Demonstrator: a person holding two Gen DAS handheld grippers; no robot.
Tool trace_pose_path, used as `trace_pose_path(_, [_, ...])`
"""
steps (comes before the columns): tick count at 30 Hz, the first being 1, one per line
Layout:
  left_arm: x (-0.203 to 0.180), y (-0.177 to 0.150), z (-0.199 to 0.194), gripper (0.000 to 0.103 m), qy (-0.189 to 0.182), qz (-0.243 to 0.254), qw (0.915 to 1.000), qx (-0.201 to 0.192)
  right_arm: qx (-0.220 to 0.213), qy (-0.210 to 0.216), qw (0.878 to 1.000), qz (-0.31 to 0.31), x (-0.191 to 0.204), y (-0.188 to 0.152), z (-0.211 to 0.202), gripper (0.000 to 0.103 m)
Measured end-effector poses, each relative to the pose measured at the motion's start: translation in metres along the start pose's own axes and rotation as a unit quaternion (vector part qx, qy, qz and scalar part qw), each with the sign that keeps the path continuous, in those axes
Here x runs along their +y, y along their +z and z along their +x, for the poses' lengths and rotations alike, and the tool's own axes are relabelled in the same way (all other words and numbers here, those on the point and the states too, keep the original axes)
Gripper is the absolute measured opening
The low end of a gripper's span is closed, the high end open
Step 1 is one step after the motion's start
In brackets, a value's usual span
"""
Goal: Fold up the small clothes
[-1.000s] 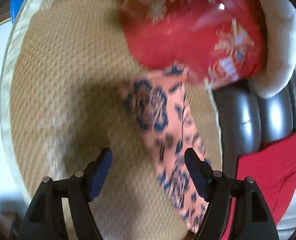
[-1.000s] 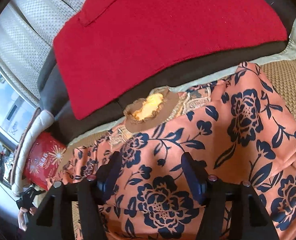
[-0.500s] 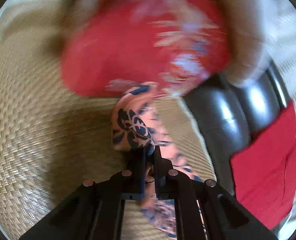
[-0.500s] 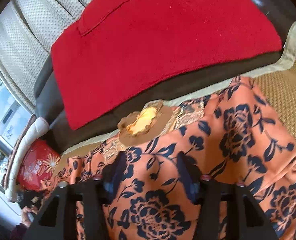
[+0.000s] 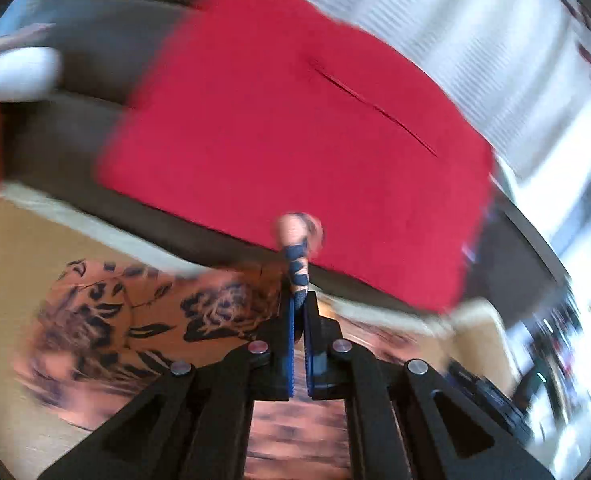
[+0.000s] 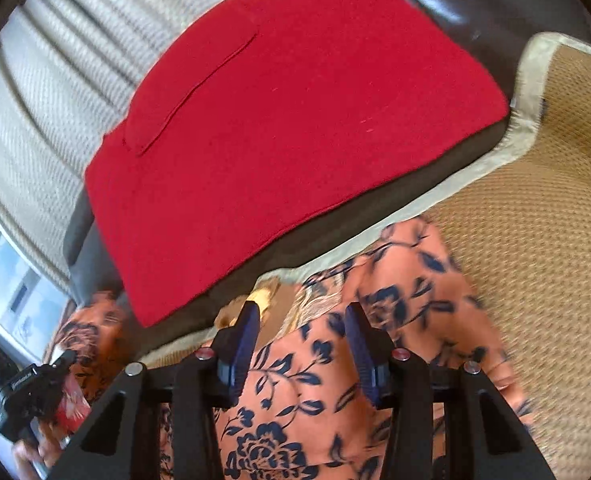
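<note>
The left gripper (image 5: 298, 300) pinches a fold of the orange, navy-flowered garment (image 6: 307, 392) (blurred), which lies on the woven straw mat (image 6: 543, 240); the right gripper (image 6: 301, 320) hovers over it, jaws apart, empty.

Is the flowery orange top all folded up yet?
Not yet. The flowery orange top lies mostly spread on the mat; the left hand-held gripper pinches one end.
</note>
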State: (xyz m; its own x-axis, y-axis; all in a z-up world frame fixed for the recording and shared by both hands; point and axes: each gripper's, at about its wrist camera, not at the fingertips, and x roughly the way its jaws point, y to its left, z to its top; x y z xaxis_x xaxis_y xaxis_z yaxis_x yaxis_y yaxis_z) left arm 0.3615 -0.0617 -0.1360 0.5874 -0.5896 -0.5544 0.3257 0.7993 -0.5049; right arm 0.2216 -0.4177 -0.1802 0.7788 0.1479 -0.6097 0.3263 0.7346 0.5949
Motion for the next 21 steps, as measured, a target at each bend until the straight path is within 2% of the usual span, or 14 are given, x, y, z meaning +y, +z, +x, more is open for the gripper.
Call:
trace_pose_path(2, [-0.038,-0.011,0.027,0.004,-0.050,0.017,0.9977,0.043,0.003,0.004,1.000,0.015,-0.011,0.007,-0.004,0.049])
trace_pose_path(4, [-0.063,-0.022,0.034,0.009,-0.087,0.035,0.9940,0.056,0.018,0.021,0.999,0.038,-0.021,0.012,-0.003,0.051])
trace_pose_path(6, [-0.062,-0.028,0.029,0.035,-0.080,0.042,0.9952,0.039,0.044,0.043,0.996,0.062,-0.029,0.013,0.003,0.063])
trace_pose_path(7, [-0.056,-0.033,0.021,0.058,-0.063,0.040,0.9969,0.025,0.062,0.054,0.994,0.077,-0.033,0.013,0.009,0.071])
trace_pose_path(8, [-0.046,-0.035,0.017,0.067,-0.036,0.033,0.9988,0.006,0.073,0.058,0.992,0.084,-0.033,0.010,0.013,0.071])
trace_pose_path(10, [-0.012,-0.040,0.011,0.067,0.016,0.014,0.9996,-0.016,0.114,0.066,0.987,0.091,-0.032,0.004,0.029,0.071])
trace_pose_path(13, [0.037,-0.055,0.012,0.067,0.103,-0.019,0.9944,-0.006,0.165,0.054,0.980,0.094,-0.027,-0.007,0.049,0.071])
trace_pose_path(16, [0.079,-0.071,0.008,0.067,0.164,-0.047,0.9854,0.004,0.197,0.050,0.976,0.077,-0.013,-0.022,0.065,0.071])
trace_pose_path(19, [0.098,-0.070,0.005,0.067,0.194,-0.070,0.9785,0.008,0.221,0.048,0.973,0.045,0.006,-0.040,0.081,0.070])
trace_pose_path(20, [0.103,-0.069,0.003,0.067,0.196,-0.076,0.9777,0.005,0.232,0.044,0.972,0.022,0.016,-0.049,0.087,0.054])
trace_pose_path(21, [0.106,-0.068,-0.001,0.067,0.198,-0.080,0.9770,0.000,0.234,0.039,0.972,-0.003,0.025,-0.055,0.090,0.033])
